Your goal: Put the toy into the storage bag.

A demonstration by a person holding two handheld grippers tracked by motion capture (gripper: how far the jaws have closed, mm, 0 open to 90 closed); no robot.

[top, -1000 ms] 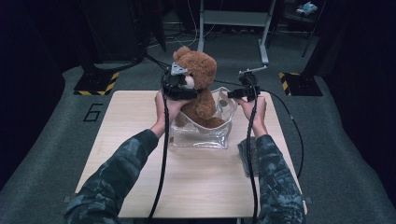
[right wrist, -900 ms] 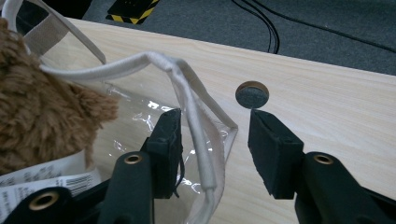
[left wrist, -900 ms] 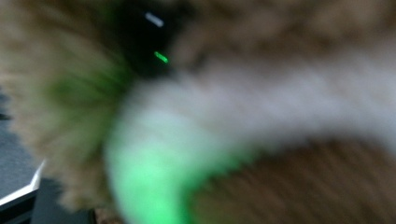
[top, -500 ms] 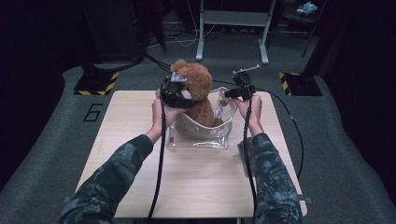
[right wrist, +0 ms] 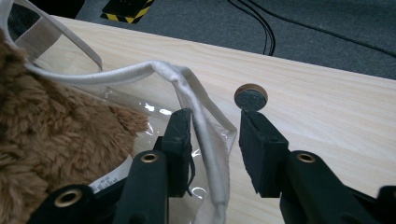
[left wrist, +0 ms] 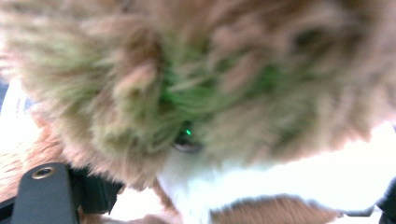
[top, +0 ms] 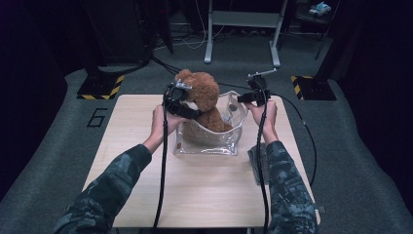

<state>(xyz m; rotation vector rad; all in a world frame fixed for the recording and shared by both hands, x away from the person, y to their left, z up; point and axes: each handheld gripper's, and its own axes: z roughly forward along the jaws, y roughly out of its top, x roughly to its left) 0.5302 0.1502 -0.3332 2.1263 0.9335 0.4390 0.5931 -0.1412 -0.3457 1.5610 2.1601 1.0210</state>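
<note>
Since my right hand-held gripper (right wrist: 215,116) has just opened, leaving the bag rim (right wrist: 187,77) loose between its jaws, and my left hand-held gripper (top: 179,100) has just widened at the bear (left wrist: 210,84), its hold unclear, the bear could topple out.

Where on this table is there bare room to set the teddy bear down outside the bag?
The table is bare between the clear bag and its near edge, and along its left side. The far middle is crowded: teddy bear, bag, both grippers.
</note>
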